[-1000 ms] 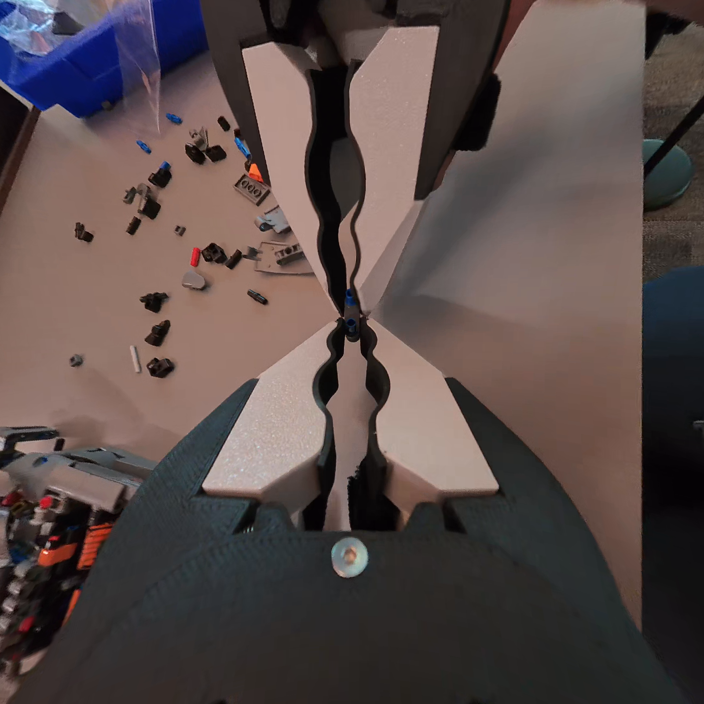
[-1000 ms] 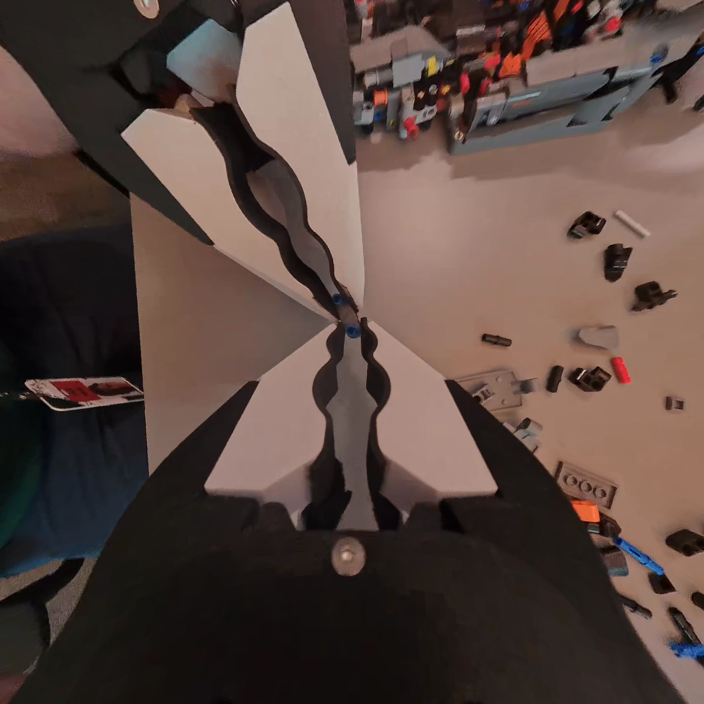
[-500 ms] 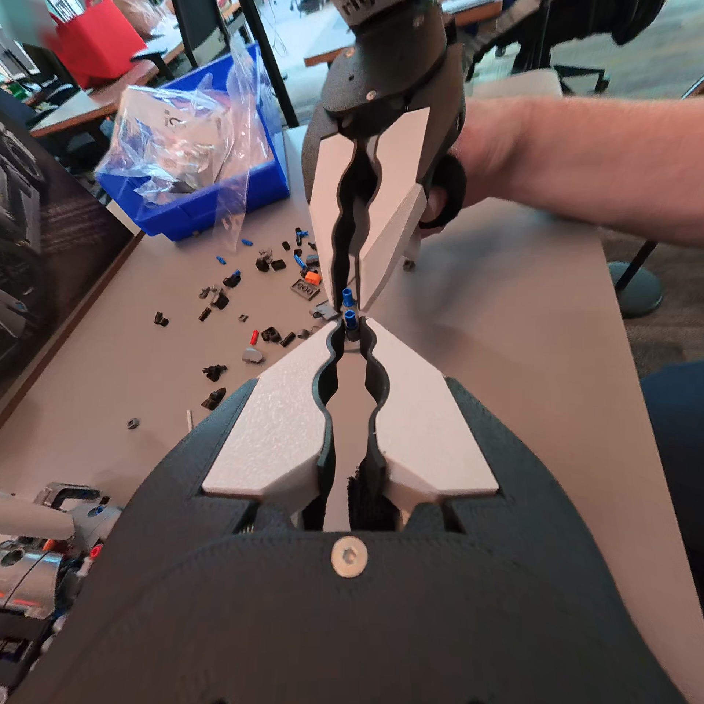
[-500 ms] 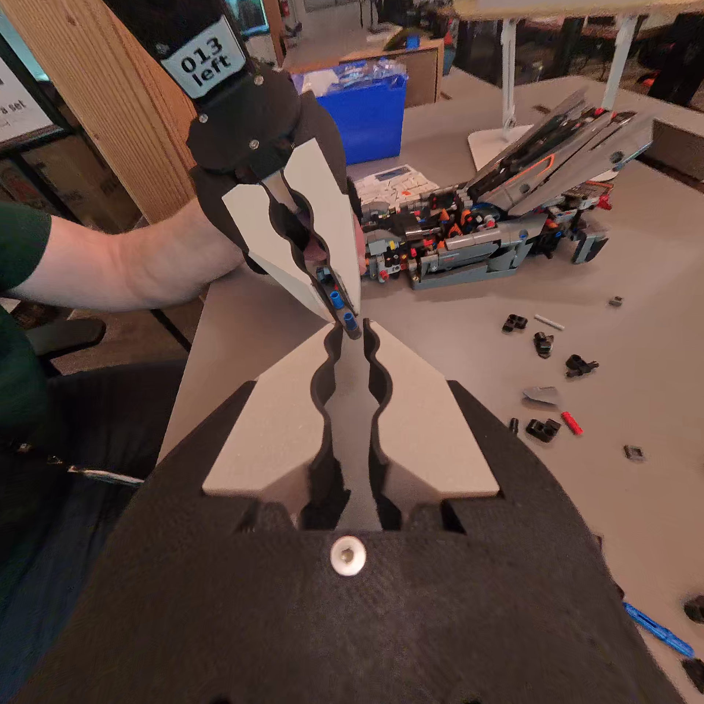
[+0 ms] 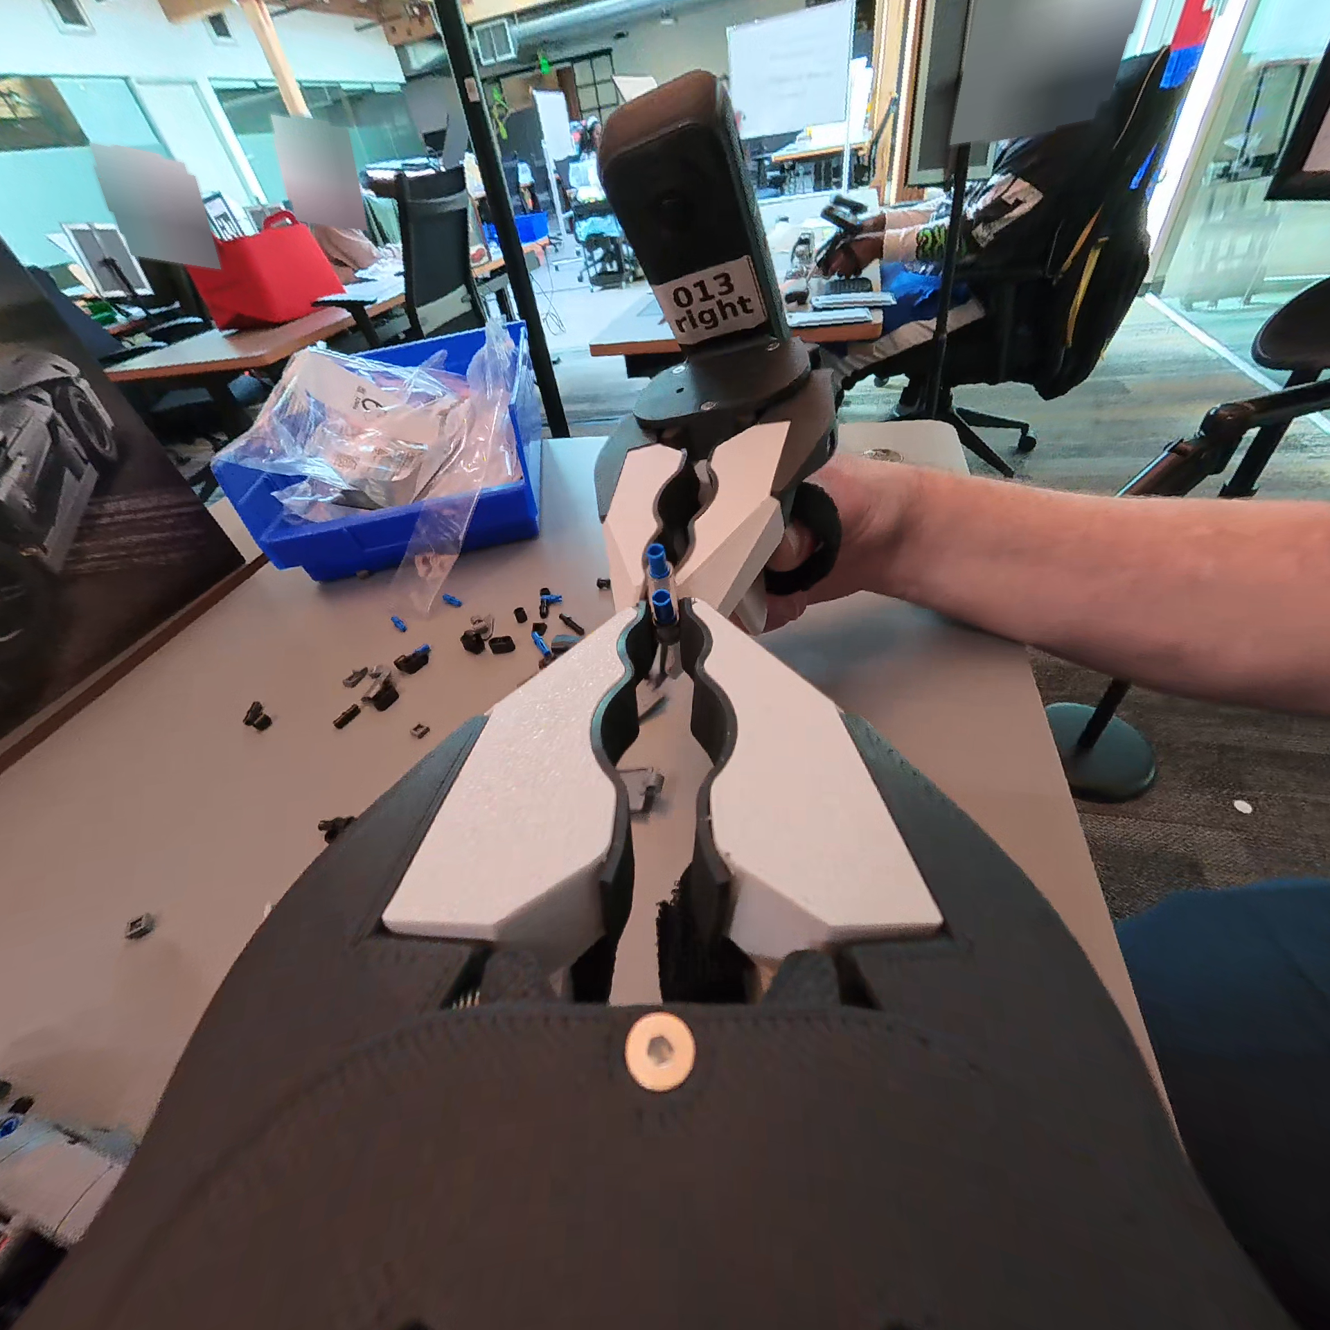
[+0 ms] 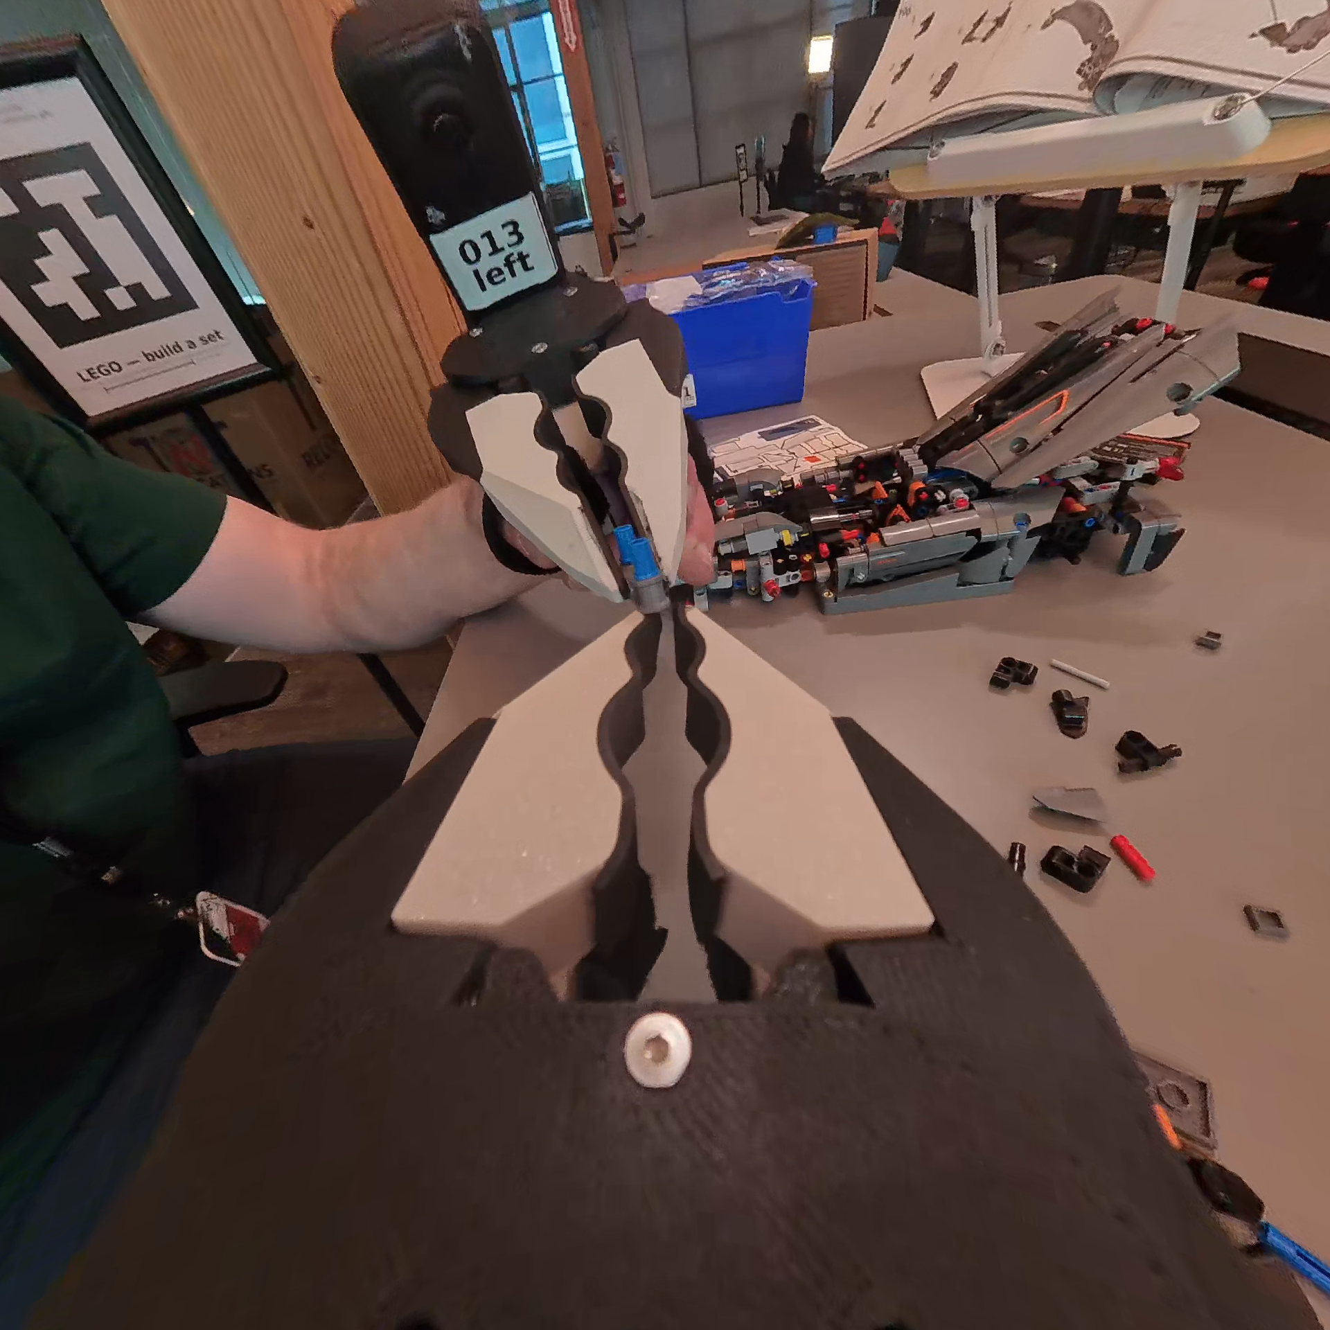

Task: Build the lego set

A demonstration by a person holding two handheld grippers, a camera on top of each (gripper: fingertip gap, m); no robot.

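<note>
Both grippers meet tip to tip above the grey table. The left gripper has its fingers pinched narrow on a small grey connector with blue pins, its long axis running along the fingers toward the right gripper. The right gripper's fingers are nearly closed at that same piece; whether they grip it I cannot tell. Finger pads are matte white plastic with wavy black inner edges. Right of the grippers lies the grey, angular lego model, with loose black pieces nearer.
</note>
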